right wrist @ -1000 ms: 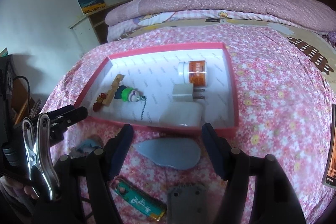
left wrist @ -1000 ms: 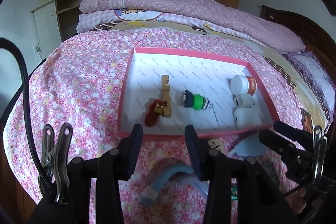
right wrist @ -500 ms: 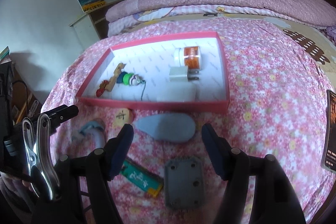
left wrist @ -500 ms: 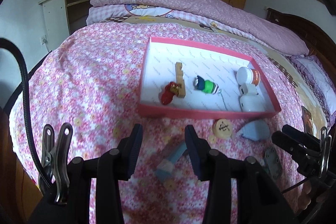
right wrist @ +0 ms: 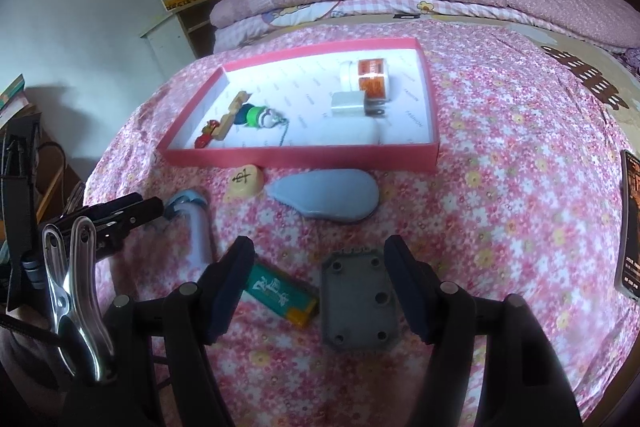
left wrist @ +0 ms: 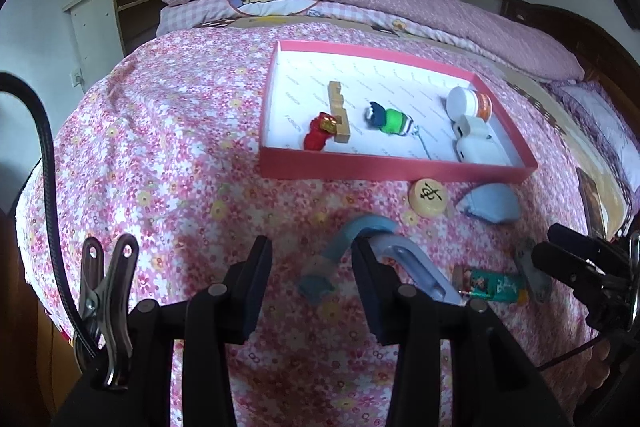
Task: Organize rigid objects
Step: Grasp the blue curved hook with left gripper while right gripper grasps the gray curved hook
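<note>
**Inspector:** Your left gripper sits at the bottom centre of its view, jaws parted and gripping nothing. The curved blue piece lies on the floral bedspread in the gap just past the fingertips, and neither pad touches it.

**Operator:** And the other side?

**Inspector:** Your right gripper is spread wider, also empty. The grey plate with screw holes lies flat between its fingers, clear of both. The green lighter lies just left of that plate, near the left finger.

**Operator:** Where is the tray?

**Inspector:** The pink tray is at upper centre of the right view. Inside it you have a white jar with an orange label, a white charger plug, a wooden piece, a small red toy and a green figure on a chain. A white item at the tray's front edge is too washed out to name.

**Operator:** What remains outside?

**Inspector:** A round yellow game piece and a pale blue oval object rest just below the tray's front wall, side by side.
</note>
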